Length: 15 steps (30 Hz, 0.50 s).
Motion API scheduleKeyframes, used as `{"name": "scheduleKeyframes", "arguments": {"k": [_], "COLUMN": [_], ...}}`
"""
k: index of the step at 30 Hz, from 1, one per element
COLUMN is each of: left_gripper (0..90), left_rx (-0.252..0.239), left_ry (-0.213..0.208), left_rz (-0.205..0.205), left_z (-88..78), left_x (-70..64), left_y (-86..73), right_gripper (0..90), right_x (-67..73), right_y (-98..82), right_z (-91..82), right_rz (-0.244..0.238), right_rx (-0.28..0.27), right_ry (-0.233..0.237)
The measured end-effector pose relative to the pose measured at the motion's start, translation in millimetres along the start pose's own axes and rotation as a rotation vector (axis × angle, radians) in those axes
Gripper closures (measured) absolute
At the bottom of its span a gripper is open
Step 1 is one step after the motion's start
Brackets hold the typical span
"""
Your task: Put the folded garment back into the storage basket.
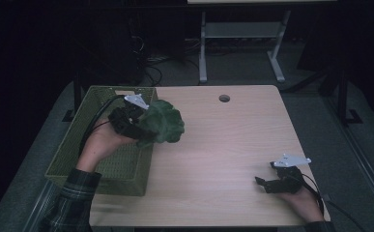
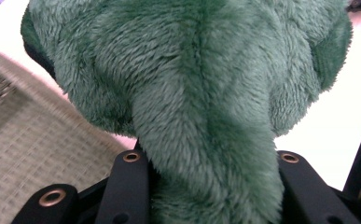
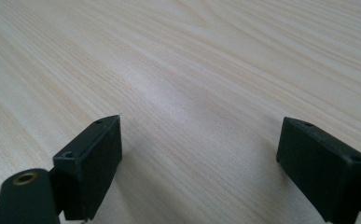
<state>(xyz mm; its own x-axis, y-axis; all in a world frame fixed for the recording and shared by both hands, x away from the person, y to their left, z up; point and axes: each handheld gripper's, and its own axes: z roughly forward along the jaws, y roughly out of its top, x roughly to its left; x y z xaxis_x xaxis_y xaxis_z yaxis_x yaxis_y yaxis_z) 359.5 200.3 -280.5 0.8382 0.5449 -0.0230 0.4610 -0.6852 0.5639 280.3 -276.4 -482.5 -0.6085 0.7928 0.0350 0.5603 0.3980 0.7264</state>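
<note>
Wooden table [image 1: 223, 145], green basket [image 1: 78, 145] alongside

A woven basket [image 1: 102, 169] sits on the left part of the table [image 1: 223, 145]. The left gripper [image 1: 138, 129] holds a plush toy [image 1: 163, 122] above the basket's right rim, the toy hanging out over the table. The right gripper [image 1: 263, 182] is near the table's front right corner, well apart from the toy. A round hole [image 1: 224, 98] lies near the table's far edge.
</note>
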Motion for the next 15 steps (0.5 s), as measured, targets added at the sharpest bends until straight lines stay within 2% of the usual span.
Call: {"name": "scheduleKeyframes", "arguments": {"k": [5, 15], "left_gripper": [62.7, 62.7], "left_rx": [-0.010, -0.020], "left_ry": [0.029, 0.108], "left_rz": [-0.033, -0.138], "left_z": [-14.4, -36.7], "left_x": [8.0, 31.1], "left_y": [-11.8, -46.2], "right_gripper": [13.8, 13.8], "right_x": [0.1, 0.1], "right_y": [0.0, 0.1], "right_z": [0.0, -0.2], "right_rz": [0.001, 0.003], "right_rx": [0.000, 0.003], "right_ry": [0.000, 0.000]}}
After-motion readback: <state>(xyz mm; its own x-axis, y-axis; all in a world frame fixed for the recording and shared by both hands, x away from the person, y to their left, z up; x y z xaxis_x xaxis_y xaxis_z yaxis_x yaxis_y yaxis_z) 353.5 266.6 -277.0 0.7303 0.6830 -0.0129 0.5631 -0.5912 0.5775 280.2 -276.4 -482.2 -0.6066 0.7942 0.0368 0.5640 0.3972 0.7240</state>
